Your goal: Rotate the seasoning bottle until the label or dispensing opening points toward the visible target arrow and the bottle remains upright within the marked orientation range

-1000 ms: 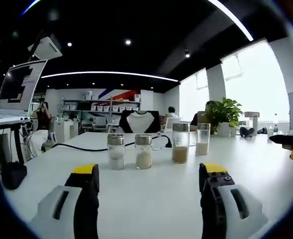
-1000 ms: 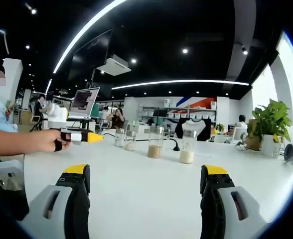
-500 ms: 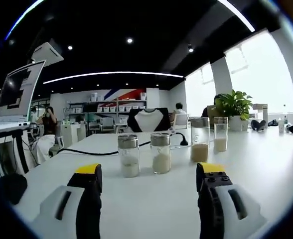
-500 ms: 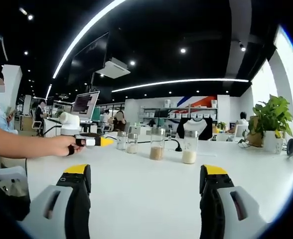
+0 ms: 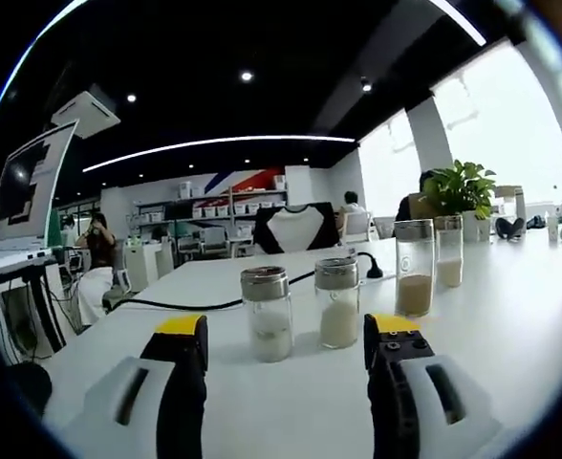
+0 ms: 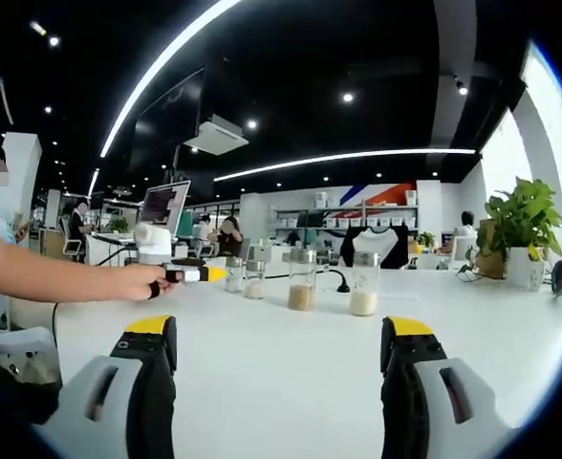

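Your left gripper (image 5: 286, 359) stands with its two grey, yellow-tipped jaws wide apart and nothing between them, low in the left gripper view. Just beyond the gap, at the middle of that frame, stands the short clear glass seasoning bottle with a steel cap and white powder (image 5: 268, 314), and right beside it a second short glass bottle of white powder (image 5: 338, 302). Further to the right stand a taller glass jar of tan powder (image 5: 414, 268) and a taller jar of pale powder (image 5: 448, 251). All four sit on the white table (image 5: 510, 325), with a black cable (image 5: 195, 305) running behind them.

Your right gripper (image 6: 277, 359) is likewise spread and empty, at the bottom of the right gripper view, well short of the bottles. At the middle left of that frame your hand (image 6: 142, 281) carries the left gripper toward the row.

The task looks barely begun: no bottle is gripped or touched, and the whole turn is left to do. I see no target arrow or marked range on the table.

Every bottle stands upright, long axis vertical. No label shows, and the caps are too small to tell where any opening faces.
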`<act>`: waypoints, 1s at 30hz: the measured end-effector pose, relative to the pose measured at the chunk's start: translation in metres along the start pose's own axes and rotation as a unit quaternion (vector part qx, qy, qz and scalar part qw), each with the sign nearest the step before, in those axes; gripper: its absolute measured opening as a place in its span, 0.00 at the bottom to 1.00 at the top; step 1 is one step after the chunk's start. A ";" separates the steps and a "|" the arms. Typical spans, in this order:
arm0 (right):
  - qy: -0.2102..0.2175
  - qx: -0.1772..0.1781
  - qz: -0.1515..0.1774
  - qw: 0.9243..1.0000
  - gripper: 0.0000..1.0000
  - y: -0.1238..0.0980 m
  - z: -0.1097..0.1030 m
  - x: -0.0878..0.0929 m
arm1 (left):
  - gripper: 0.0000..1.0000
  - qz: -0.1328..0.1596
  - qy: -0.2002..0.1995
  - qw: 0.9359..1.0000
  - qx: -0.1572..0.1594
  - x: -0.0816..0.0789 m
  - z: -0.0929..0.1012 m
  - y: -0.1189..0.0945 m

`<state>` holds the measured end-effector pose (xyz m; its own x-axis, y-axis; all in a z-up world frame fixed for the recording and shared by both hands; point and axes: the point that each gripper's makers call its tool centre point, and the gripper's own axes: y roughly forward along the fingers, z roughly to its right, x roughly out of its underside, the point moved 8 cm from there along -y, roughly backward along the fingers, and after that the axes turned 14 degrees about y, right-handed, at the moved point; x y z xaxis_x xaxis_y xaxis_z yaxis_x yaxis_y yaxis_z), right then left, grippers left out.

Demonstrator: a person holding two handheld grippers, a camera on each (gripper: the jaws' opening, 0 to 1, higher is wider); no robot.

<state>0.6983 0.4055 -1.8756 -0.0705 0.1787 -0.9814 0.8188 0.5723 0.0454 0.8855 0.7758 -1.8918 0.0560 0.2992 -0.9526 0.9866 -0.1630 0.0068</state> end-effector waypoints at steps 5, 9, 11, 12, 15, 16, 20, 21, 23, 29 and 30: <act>0.002 -0.001 -0.003 1.000 0.89 0.001 0.000 0.001 | 0.64 -0.006 -0.018 1.000 -0.006 0.008 -0.010 0.013; 0.005 0.000 -0.005 1.000 0.88 0.000 0.002 0.001 | 0.63 -0.006 -0.017 1.000 -0.001 0.010 -0.012 0.020; 0.005 0.001 -0.005 1.000 0.88 0.000 0.002 0.001 | 0.61 -0.009 -0.003 1.000 0.013 0.010 -0.010 0.024; 0.004 0.001 -0.004 1.000 0.88 0.000 0.001 0.000 | 0.61 -0.010 0.006 1.000 0.019 0.010 -0.010 0.026; 0.001 0.001 -0.008 1.000 0.87 -0.001 0.001 0.000 | 0.59 -0.007 0.015 1.000 0.016 0.006 -0.011 0.032; 0.000 0.002 -0.009 1.000 0.87 -0.001 0.001 0.000 | 0.57 -0.006 0.016 1.000 0.016 0.005 -0.012 0.034; -0.002 0.003 -0.008 1.000 0.87 0.000 0.001 0.000 | 0.49 -0.002 0.043 0.998 0.035 0.000 -0.012 0.044; -0.001 0.003 -0.010 1.000 0.87 0.001 0.001 0.001 | 0.48 -0.004 0.051 0.998 0.038 0.000 -0.013 0.047; -0.001 0.004 -0.014 1.000 0.86 0.001 0.001 0.003 | 0.48 -0.010 0.054 0.998 0.033 0.000 -0.014 0.049; -0.003 0.003 -0.017 1.000 0.86 0.002 0.001 0.004 | 0.45 -0.017 0.042 0.999 0.027 0.005 -0.015 0.052; -0.004 0.003 -0.017 1.000 0.86 0.002 0.000 0.004 | 0.44 -0.018 0.040 0.999 0.025 0.006 -0.015 0.052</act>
<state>0.6996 0.4066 -1.8791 -0.0937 0.1532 -0.9837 0.8191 0.5735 0.0113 0.9395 0.7830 -1.8929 0.0344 0.3793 -0.9246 0.9794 -0.1968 -0.0443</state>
